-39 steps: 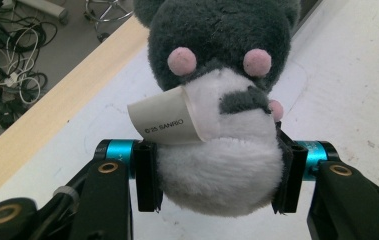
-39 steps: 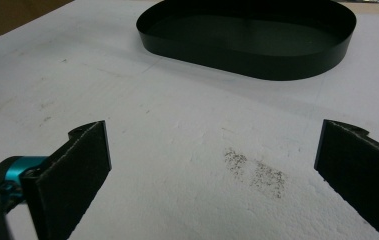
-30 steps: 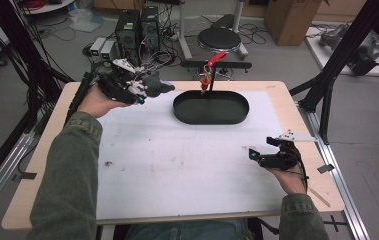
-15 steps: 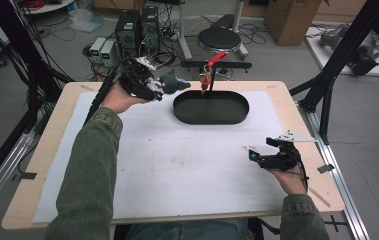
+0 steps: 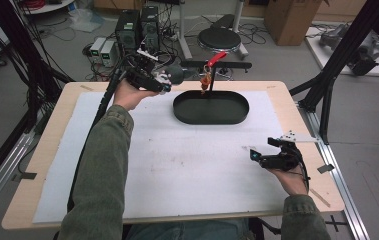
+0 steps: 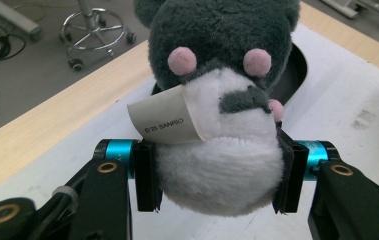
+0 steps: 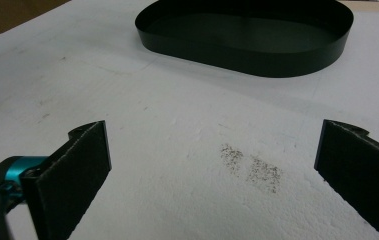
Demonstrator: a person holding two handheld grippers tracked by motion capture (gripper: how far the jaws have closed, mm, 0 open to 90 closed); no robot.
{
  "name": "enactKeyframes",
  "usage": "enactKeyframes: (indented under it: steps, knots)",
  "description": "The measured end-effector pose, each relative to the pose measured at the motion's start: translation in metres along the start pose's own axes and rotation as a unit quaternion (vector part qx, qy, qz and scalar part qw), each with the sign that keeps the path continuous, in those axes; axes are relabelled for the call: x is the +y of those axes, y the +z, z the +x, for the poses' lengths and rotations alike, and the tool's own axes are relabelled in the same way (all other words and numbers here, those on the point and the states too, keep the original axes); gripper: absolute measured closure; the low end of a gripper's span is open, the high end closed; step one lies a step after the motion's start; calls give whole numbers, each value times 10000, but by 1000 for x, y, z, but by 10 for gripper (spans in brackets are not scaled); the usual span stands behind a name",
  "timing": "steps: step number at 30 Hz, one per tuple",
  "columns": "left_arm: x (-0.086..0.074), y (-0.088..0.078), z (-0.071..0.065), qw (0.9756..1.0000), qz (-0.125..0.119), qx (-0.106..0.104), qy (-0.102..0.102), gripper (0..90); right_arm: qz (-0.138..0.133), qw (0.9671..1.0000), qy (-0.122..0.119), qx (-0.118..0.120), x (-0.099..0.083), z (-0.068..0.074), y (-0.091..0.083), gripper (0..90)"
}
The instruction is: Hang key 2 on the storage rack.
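Wooden table (image 5: 72, 92) with pale edges, seen from above. A white sheet (image 5: 192, 165) covers most of its top, leaving bare wood along the borders; the sheet bears faint grey smudges (image 7: 251, 167) near its middle. A black oval tray (image 5: 211, 107) with a low upright wall rests on the sheet towards the far edge, its interior dark and shallow.

Round stool (image 5: 219, 38), computer towers (image 5: 138, 25), cardboard box (image 5: 287, 12), floor cables (image 5: 264, 31)

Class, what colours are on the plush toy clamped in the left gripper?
The plush toy is dark grey with a white belly and pink spots, clearest in the left gripper view.
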State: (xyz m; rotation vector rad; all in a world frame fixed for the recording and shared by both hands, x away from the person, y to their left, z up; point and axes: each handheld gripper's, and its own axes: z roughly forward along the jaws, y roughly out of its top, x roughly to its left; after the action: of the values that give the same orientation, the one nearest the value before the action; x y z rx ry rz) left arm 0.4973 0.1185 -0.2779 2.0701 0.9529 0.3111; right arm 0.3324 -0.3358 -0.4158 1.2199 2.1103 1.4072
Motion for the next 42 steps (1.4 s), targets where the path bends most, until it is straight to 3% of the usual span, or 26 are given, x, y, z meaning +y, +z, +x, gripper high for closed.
enactKeyframes:
  steps: [5, 13, 19, 21, 22, 24, 26, 28, 32, 35, 38, 42]
  knots:
    - [0, 0, 7, 9993, -233, -113, -261, 502, -15, 10000, 12, -15, 0, -1, -2, 5]
    - [0, 12, 14, 9988, -300, 79, -380, 501, -19, 10000, 31, -32, -1, -2, -3, 5]
    - [1, 22, 23, 9955, -485, 189, -798, 495, 9, 10000, 11, -59, -2, -2, -3, 5]
    - [-1, 25, 26, 9943, -486, 277, -909, 463, 39, 10000, 5, -53, -3, -2, -3, 5]
    - [-2, 27, 28, 9940, -478, 259, -945, 401, 36, 10000, -20, -49, -3, -2, -2, 5]
    - [-3, 27, 29, 9944, -511, 303, -879, 249, 29, 10000, -20, -59, -3, -2, -2, 5]
    - [-3, 25, 27, 9948, -671, 304, -698, 157, 47, 9999, 5, -89, -2, -2, -3, 5]
    - [-4, 22, 25, 9959, -727, 174, -513, 126, 19, 9999, 4, -114, -2, -2, -3, 5]
    - [-7, 18, 21, 9972, -718, 112, -195, 98, -41, 9999, -1, -131, -1, -1, -5, 5]
    - [-12, 15, 19, 9968, -778, -49, -158, 73, -45, 9999, -14, -111, -1, -1, -5, 5]
    - [-18, 13, 16, 9973, -690, -243, 2, 41, -47, 9999, -19, -95, -1, -1, -4, 5]
    - [-26, 11, 12, 9977, -639, -174, 128, 17, -67, 9999, -33, -88, -1, -2, -4, 5]
